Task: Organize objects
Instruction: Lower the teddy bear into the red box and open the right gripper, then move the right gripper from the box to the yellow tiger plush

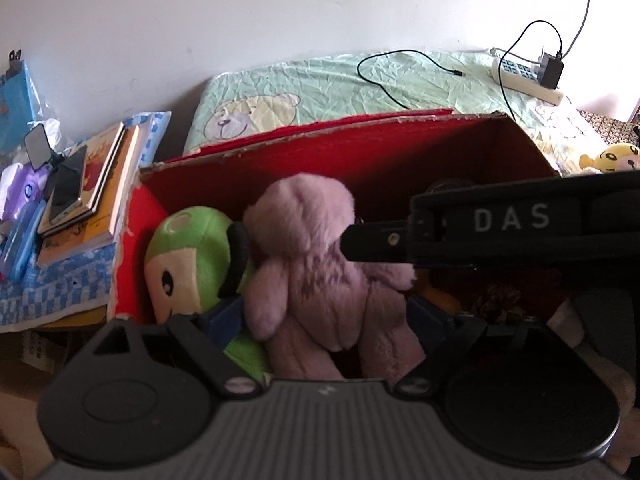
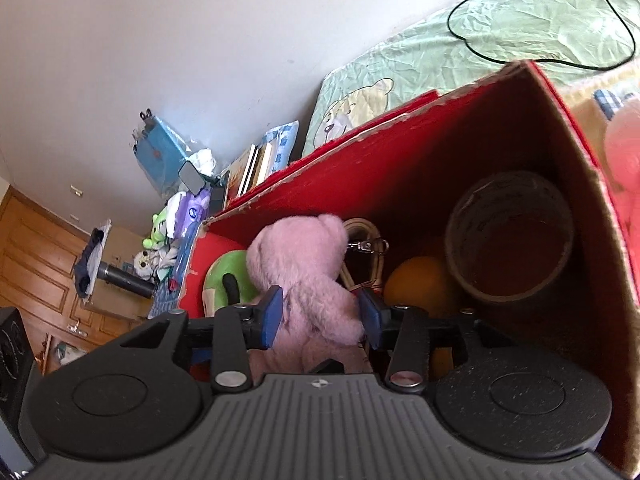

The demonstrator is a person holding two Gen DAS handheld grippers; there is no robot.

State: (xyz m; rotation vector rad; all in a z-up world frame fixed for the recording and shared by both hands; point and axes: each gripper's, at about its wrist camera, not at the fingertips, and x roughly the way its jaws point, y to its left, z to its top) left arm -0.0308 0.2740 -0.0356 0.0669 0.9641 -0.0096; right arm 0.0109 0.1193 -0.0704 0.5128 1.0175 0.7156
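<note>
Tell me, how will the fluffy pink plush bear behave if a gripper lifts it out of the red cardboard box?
The fluffy pink plush bear probably squashes between the right gripper pads flanking it. Its limbs look floppy, so they likely dangle. It seems light, and the fuzzy fabric should hardly slip.

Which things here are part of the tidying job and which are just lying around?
Part of the job:
pink teddy, between the right gripper pads
red box
green plush, orange ball and brown tube inside it

Lying about:
books
phone
power strip
black cable
</note>
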